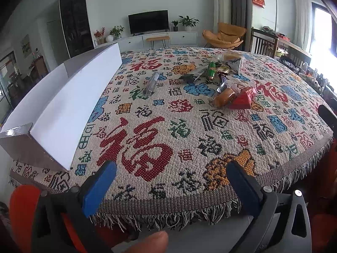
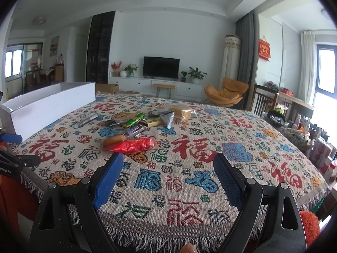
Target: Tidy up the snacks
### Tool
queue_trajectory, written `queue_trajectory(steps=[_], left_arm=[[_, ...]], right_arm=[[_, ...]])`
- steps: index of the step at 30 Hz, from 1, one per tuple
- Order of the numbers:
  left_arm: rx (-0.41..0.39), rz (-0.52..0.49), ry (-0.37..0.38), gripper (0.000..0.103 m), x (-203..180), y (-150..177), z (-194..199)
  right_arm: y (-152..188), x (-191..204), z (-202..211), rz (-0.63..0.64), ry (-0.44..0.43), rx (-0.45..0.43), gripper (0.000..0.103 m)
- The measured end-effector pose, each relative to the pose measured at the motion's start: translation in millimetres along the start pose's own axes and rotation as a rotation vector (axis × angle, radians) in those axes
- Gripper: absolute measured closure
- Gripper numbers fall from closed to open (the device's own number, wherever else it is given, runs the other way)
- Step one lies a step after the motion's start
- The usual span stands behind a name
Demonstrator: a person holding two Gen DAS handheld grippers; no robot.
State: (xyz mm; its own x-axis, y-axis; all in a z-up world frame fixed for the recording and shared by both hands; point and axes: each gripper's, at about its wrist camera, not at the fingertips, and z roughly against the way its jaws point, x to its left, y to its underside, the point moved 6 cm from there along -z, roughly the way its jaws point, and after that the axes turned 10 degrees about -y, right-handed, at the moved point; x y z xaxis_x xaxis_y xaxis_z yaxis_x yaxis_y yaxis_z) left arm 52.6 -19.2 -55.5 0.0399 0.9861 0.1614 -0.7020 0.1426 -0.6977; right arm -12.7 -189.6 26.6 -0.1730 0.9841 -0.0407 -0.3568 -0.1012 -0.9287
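Left claw [image 1: 171, 181] and right claw [image 2: 168, 172] both gape empty above the bench [image 2: 242, 168]; snacks [image 2: 134, 130] at eleven o'clock; white box [image 2: 50, 105] at ten.

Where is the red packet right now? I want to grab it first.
In the right wrist view the red packet lies just beyond the open right claw, touching the orange bun on its left.

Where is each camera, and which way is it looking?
Left wrist: on the left gripper at the table's near edge, facing the room; white box close left, snacks ahead right; open blue fingers and a fingertip show.
Right wrist: on the right gripper, same edge, further right; snacks ahead left; open fingers show, left gripper at the left edge.
Shared: cloth, box, snacks, TV.
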Motion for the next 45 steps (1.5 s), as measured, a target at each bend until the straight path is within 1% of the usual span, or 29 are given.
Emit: queue_trajectory(steps=[10,16,29,37,45], left_arm=[[0.0,-0.004,-0.019,0.0,1,-1,1],[0.018,0.008,-0.022,0.0,5,0,-3],[0.027,0.004,-0.023,0.0,2,1,-5],[0.059,-0.003,-0.014,0.0,-1,5,-12],[0.061,-0.009,-0.01,0.0,-3,6,-12]], right_arm=[[0,-1,0,-0.001,0.002,-0.002,0.013],[0,-1,0,-0.002,0.001,-0.001,0.013],[2,-2,-1,-0.005,0.003,0.01,0.013],[5,-4,-2,-0.017,0.004,0.021,0.013],[4,-6,-3,-0.021,0.004,0.024,0.013]])
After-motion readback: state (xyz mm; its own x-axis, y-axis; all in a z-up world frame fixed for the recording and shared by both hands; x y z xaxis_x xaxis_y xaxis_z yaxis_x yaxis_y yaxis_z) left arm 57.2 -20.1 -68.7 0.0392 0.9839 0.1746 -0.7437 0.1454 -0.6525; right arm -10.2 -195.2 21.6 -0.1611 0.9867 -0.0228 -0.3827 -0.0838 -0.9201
